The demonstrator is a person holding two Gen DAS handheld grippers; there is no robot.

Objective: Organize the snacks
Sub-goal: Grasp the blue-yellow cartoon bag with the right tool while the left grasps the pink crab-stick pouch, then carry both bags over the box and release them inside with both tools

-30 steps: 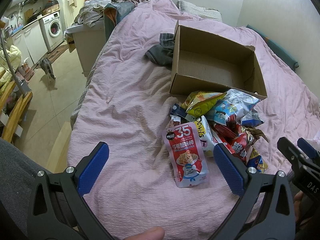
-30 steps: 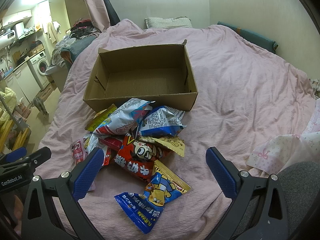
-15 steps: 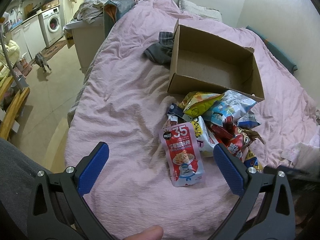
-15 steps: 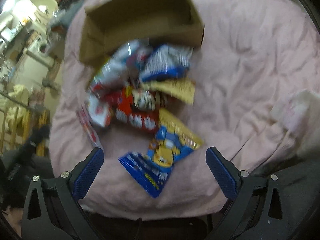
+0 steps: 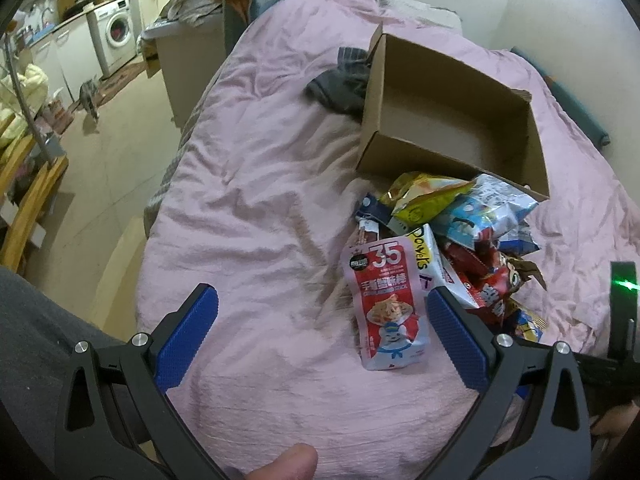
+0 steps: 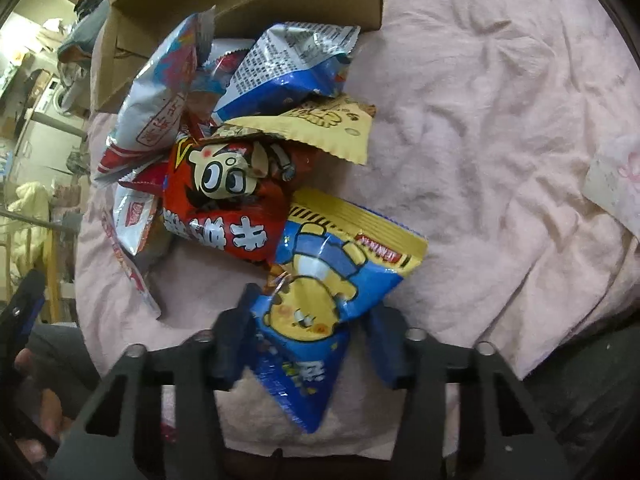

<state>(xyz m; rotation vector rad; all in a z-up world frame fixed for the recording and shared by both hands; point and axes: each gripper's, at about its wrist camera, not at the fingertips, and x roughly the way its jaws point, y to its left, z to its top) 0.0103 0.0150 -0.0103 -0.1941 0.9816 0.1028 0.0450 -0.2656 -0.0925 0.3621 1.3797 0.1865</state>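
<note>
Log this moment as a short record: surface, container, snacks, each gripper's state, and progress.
surface: pink bedspread
container: cardboard box, open on top, no snack visible inside
snacks: pile of packets on the bedspread against the box's near wall; red and white pouch at the pile's near left edge
left gripper: open, holding nothing, above bare bedspread beside the pouch
right gripper: jaws have just been closing, pads now pressing the blue and yellow packet
progress: no packet boxed yet; first pick under way

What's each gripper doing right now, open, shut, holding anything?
Left gripper: open, empty, above the pink bedspread.
Right gripper: jaws just closed on the blue-and-yellow snack bag, pinching it.
</note>
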